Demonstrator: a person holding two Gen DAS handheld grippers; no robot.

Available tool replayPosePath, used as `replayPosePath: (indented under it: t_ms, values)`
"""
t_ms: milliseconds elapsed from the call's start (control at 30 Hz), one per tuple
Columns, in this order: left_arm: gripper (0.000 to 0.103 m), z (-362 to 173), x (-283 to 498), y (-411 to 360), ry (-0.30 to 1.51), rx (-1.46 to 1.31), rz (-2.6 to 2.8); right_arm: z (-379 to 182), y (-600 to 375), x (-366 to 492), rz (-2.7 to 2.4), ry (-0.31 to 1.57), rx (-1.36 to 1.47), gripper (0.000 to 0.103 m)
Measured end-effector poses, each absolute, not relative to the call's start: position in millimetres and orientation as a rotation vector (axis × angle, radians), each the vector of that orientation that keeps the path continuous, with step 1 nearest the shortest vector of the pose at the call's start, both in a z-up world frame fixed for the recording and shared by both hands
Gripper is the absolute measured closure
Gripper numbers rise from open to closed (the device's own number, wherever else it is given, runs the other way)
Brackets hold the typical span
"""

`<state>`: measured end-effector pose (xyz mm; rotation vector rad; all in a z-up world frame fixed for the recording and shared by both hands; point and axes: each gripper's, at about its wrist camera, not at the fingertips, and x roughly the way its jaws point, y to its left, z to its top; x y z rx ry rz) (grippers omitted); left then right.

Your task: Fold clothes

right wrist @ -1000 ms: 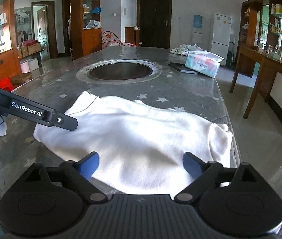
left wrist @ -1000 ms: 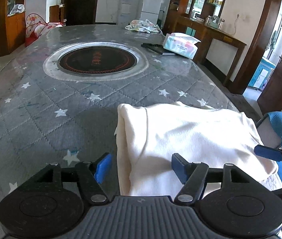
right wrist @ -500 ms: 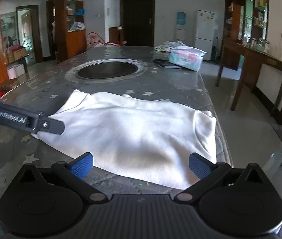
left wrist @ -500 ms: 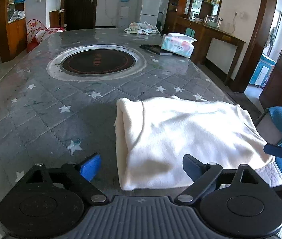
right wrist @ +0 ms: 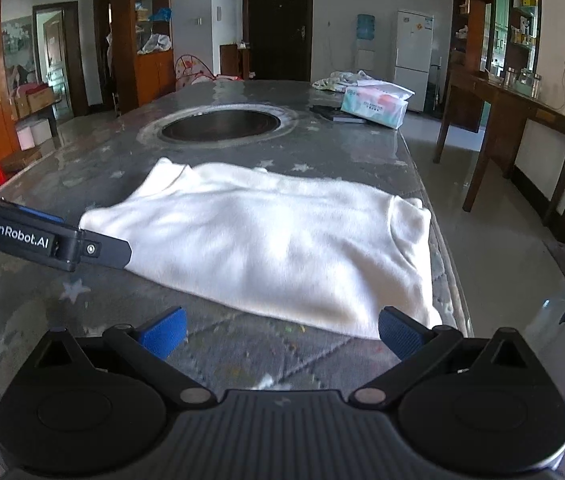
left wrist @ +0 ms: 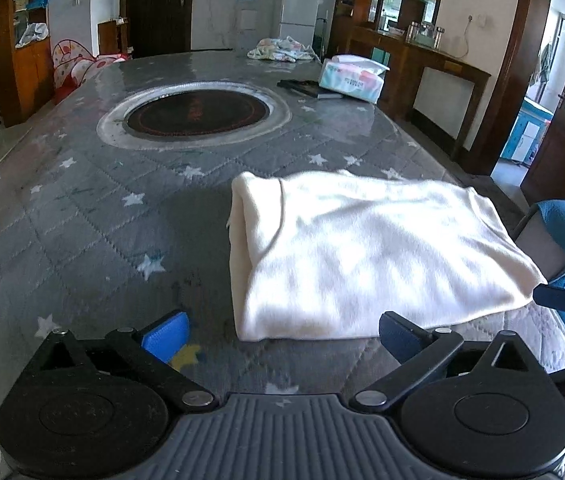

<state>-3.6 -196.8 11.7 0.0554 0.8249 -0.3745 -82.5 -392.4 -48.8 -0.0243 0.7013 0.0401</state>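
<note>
Garment (left wrist: 374, 252), cream-white, folded: lay flat on the star-patterned table (left wrist: 82, 216) near its front right edge. Long axis ran left to right across the right wrist view; rounded folded end pointed toward frame left, and what was probably a tucked sleeve sat at the right end by the table edge. Left gripper (left wrist: 282, 334): fingers wide apart, holding nothing, just short of the near hem. Right gripper (right wrist: 280, 330): fingers wide apart, empty, its right finger touching or overlapping the cloth's near corner. Tissue box (right wrist: 374, 106): upper right, well apart.
</note>
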Motion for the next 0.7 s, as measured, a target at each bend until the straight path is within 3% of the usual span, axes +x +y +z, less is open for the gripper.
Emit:
replayPosePath:
  t_ms: [700]
  values:
    - [0.0, -2, -14, -201, 0.882, 0.106, -0.358, -65, -393, -89, 0.007, 0.755, 0.001, 0.0]
